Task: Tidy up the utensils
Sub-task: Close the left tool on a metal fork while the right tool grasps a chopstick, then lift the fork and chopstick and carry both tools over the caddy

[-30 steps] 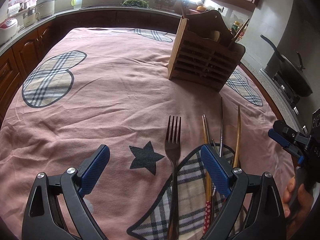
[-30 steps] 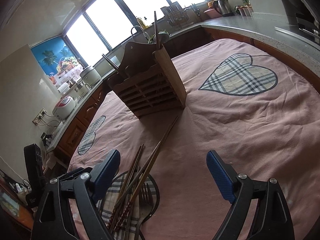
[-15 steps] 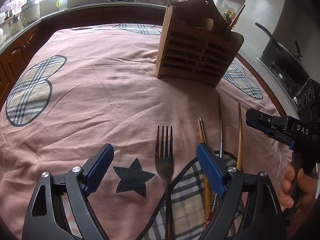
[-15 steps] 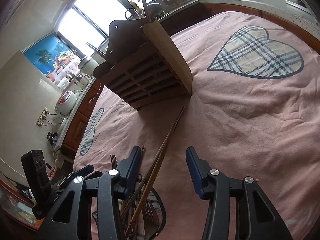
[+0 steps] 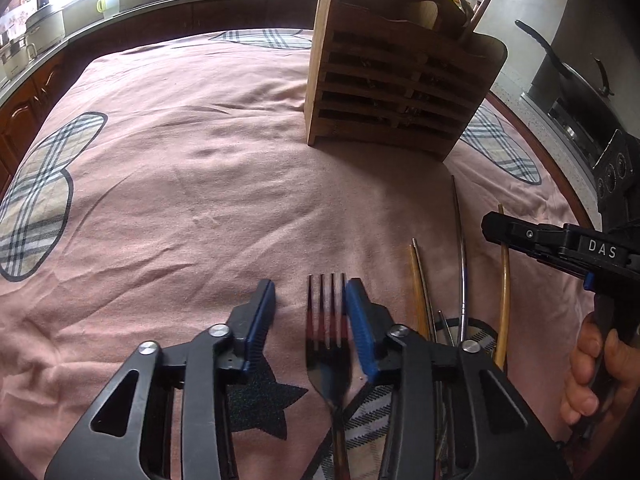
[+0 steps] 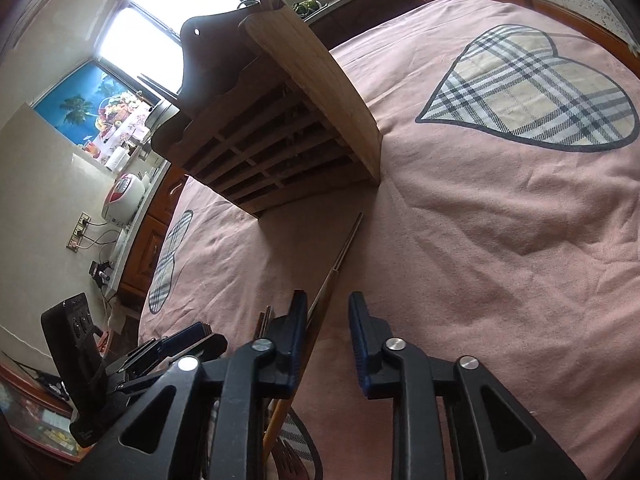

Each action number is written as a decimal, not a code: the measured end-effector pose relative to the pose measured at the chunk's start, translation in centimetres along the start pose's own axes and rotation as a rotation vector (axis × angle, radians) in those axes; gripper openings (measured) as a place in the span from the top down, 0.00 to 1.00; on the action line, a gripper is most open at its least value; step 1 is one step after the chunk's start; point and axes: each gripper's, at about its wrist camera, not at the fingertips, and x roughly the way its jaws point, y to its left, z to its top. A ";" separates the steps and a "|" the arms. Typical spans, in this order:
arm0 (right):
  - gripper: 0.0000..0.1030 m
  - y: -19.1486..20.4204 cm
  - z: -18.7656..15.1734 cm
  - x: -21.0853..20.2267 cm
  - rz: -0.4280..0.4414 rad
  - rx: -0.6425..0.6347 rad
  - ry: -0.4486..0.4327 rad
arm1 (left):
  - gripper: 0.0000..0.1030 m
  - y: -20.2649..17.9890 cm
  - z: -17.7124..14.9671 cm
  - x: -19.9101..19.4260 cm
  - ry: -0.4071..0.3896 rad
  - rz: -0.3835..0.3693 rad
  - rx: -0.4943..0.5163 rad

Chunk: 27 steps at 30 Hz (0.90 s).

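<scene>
Now narrowed from wide a second ago: left gripper [image 5: 310,312] straddling the fork [image 5: 328,344] tines on the pink cloth [image 5: 200,200], jaws parted, not yet clenched; right gripper [image 6: 326,336] likewise drawn in around a wooden chopstick [image 6: 320,316], a gap still showing. Probably two pickups about to close. Ahead, bare cloth up to the wooden holder [image 5: 396,80] at the far side; close right, remaining chopsticks [image 5: 460,260] crowding the left tool.

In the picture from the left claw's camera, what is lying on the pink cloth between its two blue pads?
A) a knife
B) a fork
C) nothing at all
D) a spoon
B: a fork lies on the pink cloth with its four prongs pointing toward the wooden holder, between the open pads of the left claw.
</scene>
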 end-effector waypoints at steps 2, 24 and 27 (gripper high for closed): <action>0.89 0.1 0.0 0.0 0.005 -0.006 -0.003 | 0.82 0.0 0.2 0.0 0.004 -0.023 -0.003; 0.91 3.3 -1.3 -7.1 0.024 -0.109 -0.122 | 0.82 0.4 -1.5 -9.1 -0.184 -0.071 -0.037; 0.92 4.0 -1.5 -8.1 0.030 -0.129 -0.140 | 0.82 0.5 -1.7 -10.2 -0.210 -0.074 -0.041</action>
